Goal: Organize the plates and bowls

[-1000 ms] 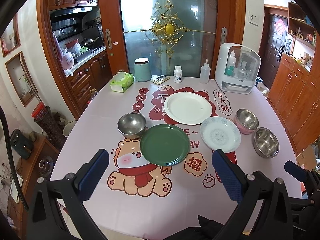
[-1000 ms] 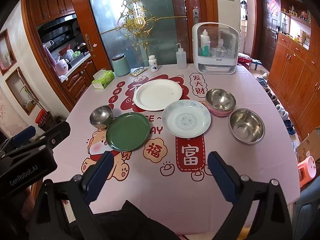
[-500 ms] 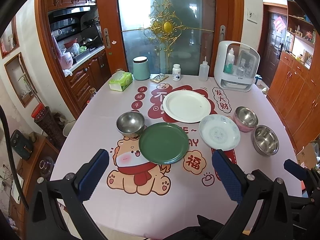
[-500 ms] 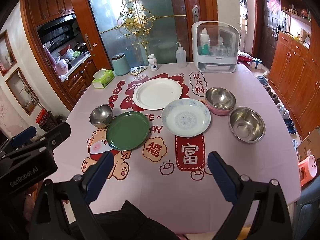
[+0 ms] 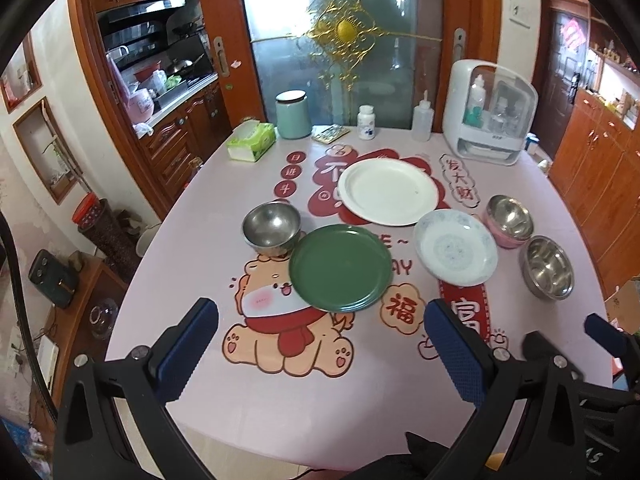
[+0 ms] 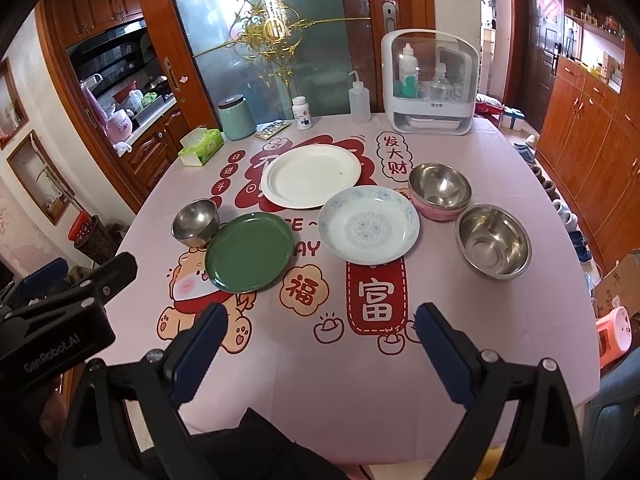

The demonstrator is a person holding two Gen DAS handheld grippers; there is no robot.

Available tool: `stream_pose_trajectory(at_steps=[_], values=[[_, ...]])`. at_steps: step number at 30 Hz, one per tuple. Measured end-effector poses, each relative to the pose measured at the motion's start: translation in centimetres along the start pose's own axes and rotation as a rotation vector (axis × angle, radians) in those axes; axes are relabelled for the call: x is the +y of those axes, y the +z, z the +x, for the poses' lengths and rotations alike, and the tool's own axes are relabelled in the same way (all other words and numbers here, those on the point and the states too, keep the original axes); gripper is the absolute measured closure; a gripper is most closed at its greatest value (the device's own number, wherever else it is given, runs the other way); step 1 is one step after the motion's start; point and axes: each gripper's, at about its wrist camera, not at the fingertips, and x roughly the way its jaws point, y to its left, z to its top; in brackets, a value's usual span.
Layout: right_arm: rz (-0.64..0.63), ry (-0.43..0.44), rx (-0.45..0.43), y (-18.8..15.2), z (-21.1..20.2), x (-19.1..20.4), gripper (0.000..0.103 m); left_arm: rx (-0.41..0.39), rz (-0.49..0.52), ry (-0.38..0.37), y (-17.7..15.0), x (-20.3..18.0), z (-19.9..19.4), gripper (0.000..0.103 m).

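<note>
Plates [image 5: 340, 268] beyond both spread grippers [image 5: 320, 344] [image 6: 322, 344]

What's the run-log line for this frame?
phase: pre-grasp | left gripper: open, empty | right gripper: open, empty | green plate, white plate, patterned plate: separate on table, unstacked
</note>
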Motion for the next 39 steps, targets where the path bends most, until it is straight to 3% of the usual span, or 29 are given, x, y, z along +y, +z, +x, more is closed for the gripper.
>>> stream_pose_trajectory(at_steps=[11,20,32,36,39], values=[[0.067,0.003,-0.032,4.8,1.3,-2.6,0.007,0.020,-0.038,-0.016,4.6,1.0,1.7,0.001],[0.100,0.001,-0.113,10.3,1.9,-4.6,0.007,0.011,-0.059,0.050,10.1,1.8,4.1,0.001],[0.104,-0.022,-0.124,17.0,7.4,-6.5,0.008,0.035,-0.055,0.081,16.2,2.0,10.5,0.001],[0.115,0.020,-0.128,19.0,9.8,-7.1,0.008,0.065,-0.044,0.091,17.8,1.7,13.8,0.001],[0.112,-0.013,-0.125,20.2,11.9,-7.5,0.008,0.085,-0.046,0.080,19.0,1.9,16.2,0.001]])
